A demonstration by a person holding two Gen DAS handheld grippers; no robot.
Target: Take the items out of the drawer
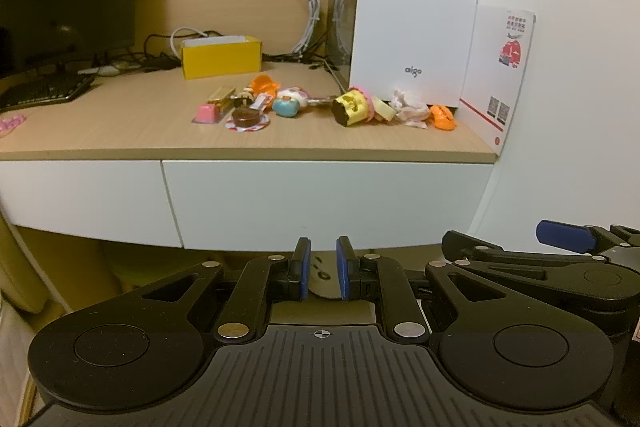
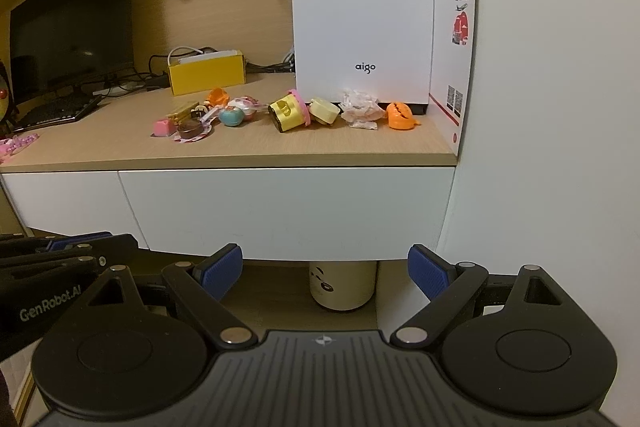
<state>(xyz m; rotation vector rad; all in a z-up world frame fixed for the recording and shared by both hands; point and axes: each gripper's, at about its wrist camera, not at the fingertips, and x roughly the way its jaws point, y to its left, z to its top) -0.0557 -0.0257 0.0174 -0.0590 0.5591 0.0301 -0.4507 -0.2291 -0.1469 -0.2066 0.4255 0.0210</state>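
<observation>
**Both grippers held low before a closed drawer, toys lined up on the desk**

Nearest the cameras, the left gripper (image 1: 323, 269) is held with its blue pads drawn close together, a narrow gap left between them and nothing pinched. The right gripper (image 2: 325, 269) is spread wide and is likewise empty. Both are kept below the desk's front edge and are pointed at the white drawer front (image 2: 280, 211), probably so that its lower lip can be reached; no handle is seen, so a pull from underneath is judged likely. The two grippers are carried side by side, each visible at the margin of the other's view.

The drawer is seen shut, flush with the neighbouring front (image 1: 80, 195) on the left. What lies inside is hidden.

Under the desk, beyond the right gripper, a pale cylindrical bin (image 2: 344, 285) with a panda face is stood on the floor.

On the desk (image 2: 120, 147), a row of small toys is laid out toward the right half, near the front edge: a pink block (image 2: 161, 127), a chocolate cake piece (image 2: 189, 128), a blue ball (image 2: 233, 116), a yellow cup (image 2: 289, 110), a crumpled wrapper (image 2: 360, 107) and an orange shell (image 2: 400, 116). These may be items already taken out, though that cannot be confirmed.

Further back, a yellow box (image 2: 206, 72) is set near the wall, a white tower case (image 2: 362, 7) is stood at the right rear corner, and a dark monitor (image 2: 72, 19) is placed at the left.
</observation>
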